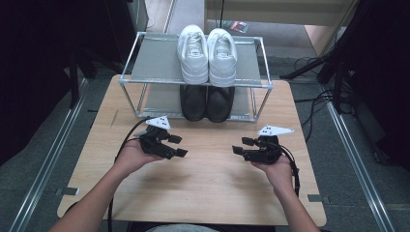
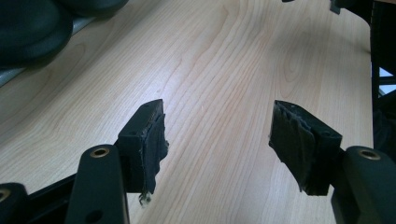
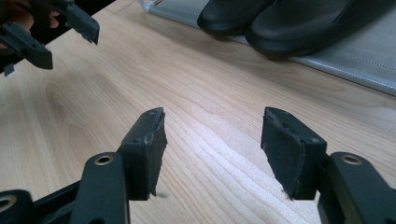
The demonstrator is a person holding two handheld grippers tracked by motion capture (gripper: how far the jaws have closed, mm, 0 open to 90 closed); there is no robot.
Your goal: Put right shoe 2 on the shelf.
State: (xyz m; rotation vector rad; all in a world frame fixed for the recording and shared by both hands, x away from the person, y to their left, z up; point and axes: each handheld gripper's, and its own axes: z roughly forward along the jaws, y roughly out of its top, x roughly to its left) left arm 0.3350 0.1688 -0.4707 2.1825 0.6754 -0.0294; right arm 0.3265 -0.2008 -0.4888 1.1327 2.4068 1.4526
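A metal shoe rack (image 1: 145, 79) stands at the far side of the wooden table (image 1: 203, 169). A pair of white sneakers (image 1: 208, 55) sits on its upper shelf, and a pair of black shoes (image 1: 207, 102) on the lower shelf, toes toward me. The black shoes (image 3: 289, 23) also show at the top of the right gripper view. My left gripper (image 1: 178, 146) is held low over the table at the left, open and empty. My right gripper (image 1: 243, 146) is held at the right, facing it, open and empty. In each gripper view only bare wood lies between the jaws.
Aluminium rails (image 1: 53, 154) run along the floor on both sides of the table. Cables (image 1: 314, 104) lie on the floor at the right. A wide bare stretch of tabletop lies between the two grippers and the rack.
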